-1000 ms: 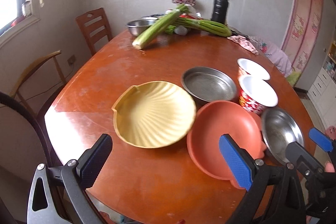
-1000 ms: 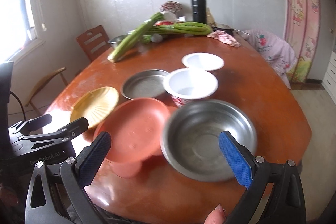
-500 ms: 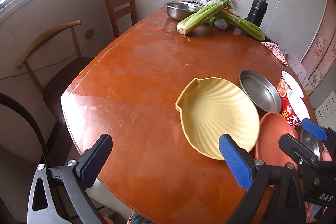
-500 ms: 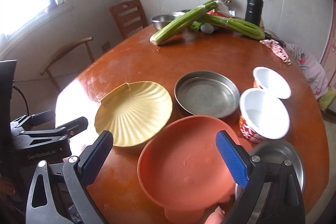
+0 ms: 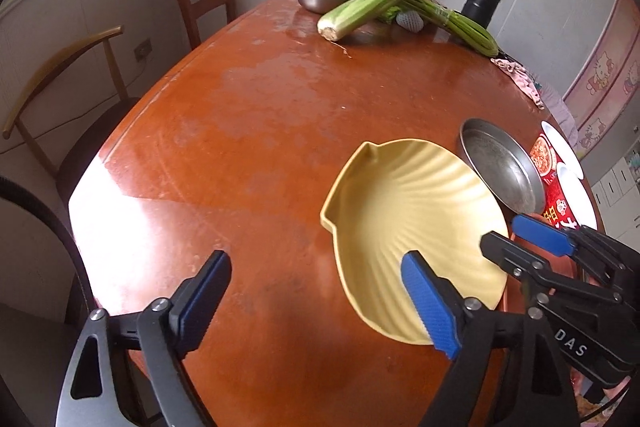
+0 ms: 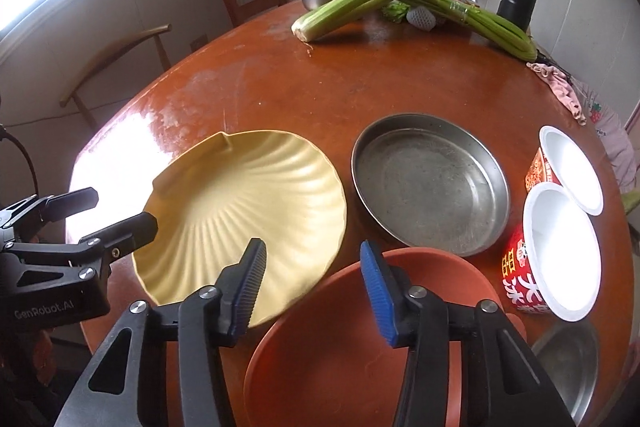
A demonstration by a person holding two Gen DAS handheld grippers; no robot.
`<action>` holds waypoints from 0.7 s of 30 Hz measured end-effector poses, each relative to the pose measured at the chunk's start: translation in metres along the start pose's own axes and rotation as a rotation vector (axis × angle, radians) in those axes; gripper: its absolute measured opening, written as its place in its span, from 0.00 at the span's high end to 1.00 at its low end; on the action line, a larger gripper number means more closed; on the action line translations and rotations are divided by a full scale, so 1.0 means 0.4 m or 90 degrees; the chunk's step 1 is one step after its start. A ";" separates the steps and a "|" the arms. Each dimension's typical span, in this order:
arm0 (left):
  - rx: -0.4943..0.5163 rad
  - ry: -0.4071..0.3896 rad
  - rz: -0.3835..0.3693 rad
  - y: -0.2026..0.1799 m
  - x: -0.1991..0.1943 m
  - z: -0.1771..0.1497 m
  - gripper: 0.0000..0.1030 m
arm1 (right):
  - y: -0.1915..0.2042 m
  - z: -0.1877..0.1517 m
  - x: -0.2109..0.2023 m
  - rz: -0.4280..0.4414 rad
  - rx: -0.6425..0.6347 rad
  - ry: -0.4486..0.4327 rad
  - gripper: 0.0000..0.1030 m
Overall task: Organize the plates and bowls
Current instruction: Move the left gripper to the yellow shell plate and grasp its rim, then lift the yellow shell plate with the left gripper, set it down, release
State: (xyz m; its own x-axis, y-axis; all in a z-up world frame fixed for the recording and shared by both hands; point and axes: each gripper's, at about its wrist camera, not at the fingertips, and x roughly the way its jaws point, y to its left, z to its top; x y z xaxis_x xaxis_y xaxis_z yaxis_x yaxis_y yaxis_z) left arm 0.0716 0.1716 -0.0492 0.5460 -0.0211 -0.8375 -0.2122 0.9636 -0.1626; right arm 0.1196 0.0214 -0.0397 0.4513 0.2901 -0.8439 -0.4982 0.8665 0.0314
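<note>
Yellow and ribbed like a scallop shell, the shell plate (image 6: pixel 248 211) lies flat near the bench's (image 5: pixel 248 131) near edge, its right rim touching or overlapping the terracotta plate (image 6: pixel 340 339). It looks stiff, light and glossy, probably melamine or glazed ceramic, so a slippery thing best pinched at its thin rim. The right hand-held gripper (image 6: pixel 312 291) has just been narrowing its jaws, which straddle the meeting rims of both plates; whether the pads press yet I cannot tell. The left hand-held gripper (image 5: pixel 316 303) has been closing too but stands wide, one pad over the shell plate's near rim, nothing held.

The right wrist view alone shows the terracotta plate, the whole round steel pan (image 6: pixel 430 183) and two noodle cups (image 6: pixel 560 251). The left wrist view shows the bare bench left of the plate, room to set things down
</note>
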 end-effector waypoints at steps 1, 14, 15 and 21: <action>0.003 0.002 -0.005 -0.006 0.003 0.001 0.21 | -0.002 0.004 0.004 -0.002 0.000 0.000 0.55; 0.004 0.030 -0.063 -0.034 0.048 0.014 0.60 | -0.001 0.020 0.033 0.011 -0.019 0.000 0.66; 0.002 0.028 -0.063 -0.032 0.050 0.016 0.60 | 0.000 0.020 0.032 0.012 -0.019 -0.001 0.66; -0.014 0.019 -0.062 -0.008 0.046 0.033 0.60 | 0.014 0.015 0.023 0.028 -0.024 -0.004 0.66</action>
State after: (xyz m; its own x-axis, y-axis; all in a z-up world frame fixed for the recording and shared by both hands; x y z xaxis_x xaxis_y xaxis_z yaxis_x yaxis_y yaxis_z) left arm 0.0932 0.1718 -0.0573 0.5408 -0.1228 -0.8322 -0.1768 0.9506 -0.2552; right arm 0.1254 0.0313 -0.0442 0.4322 0.3304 -0.8390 -0.5459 0.8364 0.0481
